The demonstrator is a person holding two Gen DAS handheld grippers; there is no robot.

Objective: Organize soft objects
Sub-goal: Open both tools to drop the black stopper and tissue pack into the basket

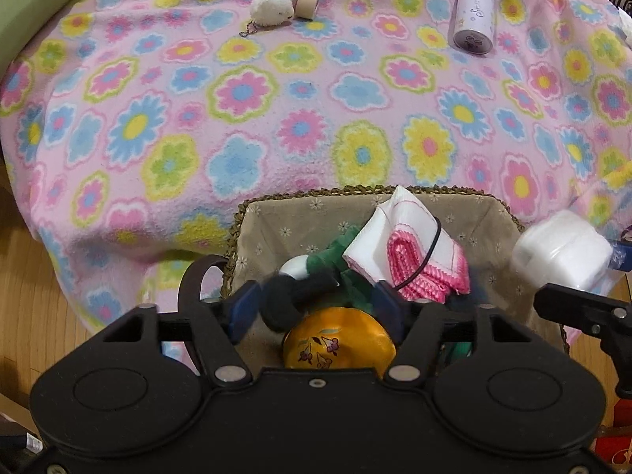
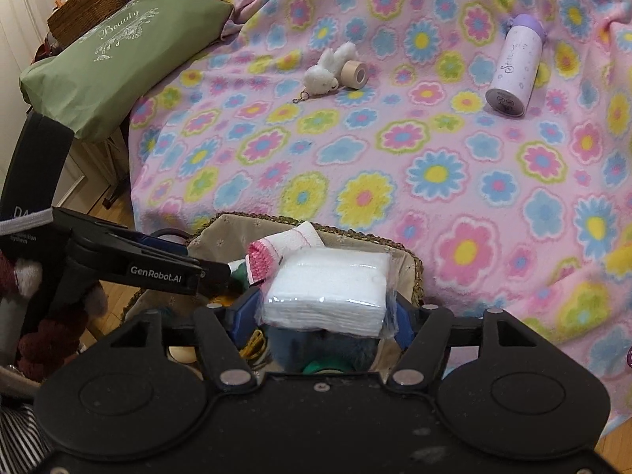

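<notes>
My left tool hangs open over the basket, a black toy loose between its fingers. My right tool has the pack of white pads between its fingers; grip unclear. Beyond the basket's far rim the blanket lies mostly bare. The basket's near contents are hidden.

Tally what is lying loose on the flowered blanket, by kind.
Plush bunny: 1
Tape roll: 1
Bottle: 1
Total: 3
</notes>
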